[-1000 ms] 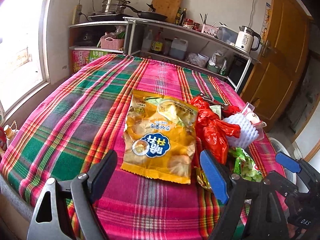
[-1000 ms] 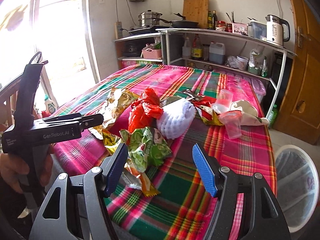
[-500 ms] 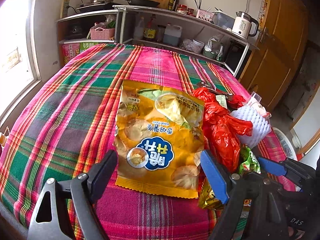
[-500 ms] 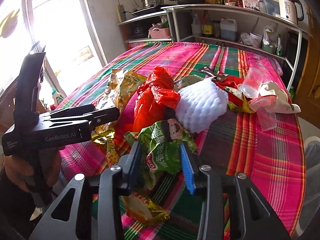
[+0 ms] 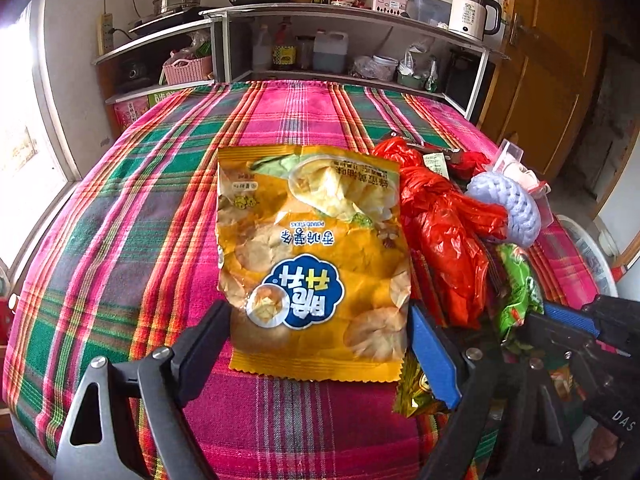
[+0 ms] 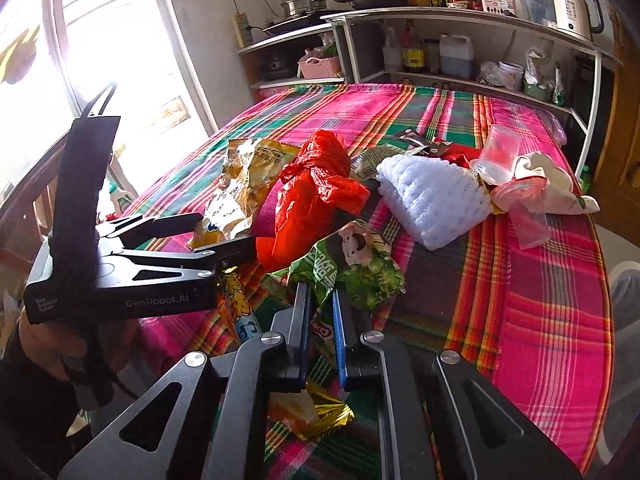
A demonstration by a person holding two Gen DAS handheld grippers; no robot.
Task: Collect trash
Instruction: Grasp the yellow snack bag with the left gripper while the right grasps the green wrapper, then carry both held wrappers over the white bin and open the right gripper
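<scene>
**Right claw pinching the green wrapper**

On the plaid cloth point(image 5: 132, 216) of the table lies a heap of trash. In the right wrist view, the right gripper point(image 6: 321, 300) has its jaws closing, nearly together, with the near end of the green wrapper point(image 6: 352, 264) between the blue pads; the pads press on it. The wrapper lies at the near edge of the heap, just beside the red bag point(image 6: 316, 188) and in front of the white foam net point(image 6: 432, 196). A small gold wrapper point(image 6: 312, 412) lies on the cloth below the jaws.

The left gripper point(image 5: 320, 344) stands wide open, its fingers on either side of the near edge of the yellow chip bag point(image 5: 312, 256), which lies flat on the cloth. Nothing is held; whether the fingers touch the bag cannot be told. The red bag lies just beside the chip bag on its right.

Farther right on the table are clear plastic cups point(image 6: 500, 152) and a crumpled cloth point(image 6: 548, 184). Behind the table stand shelves point(image 6: 440, 16) with a kettle point(image 6: 572, 4).
</scene>
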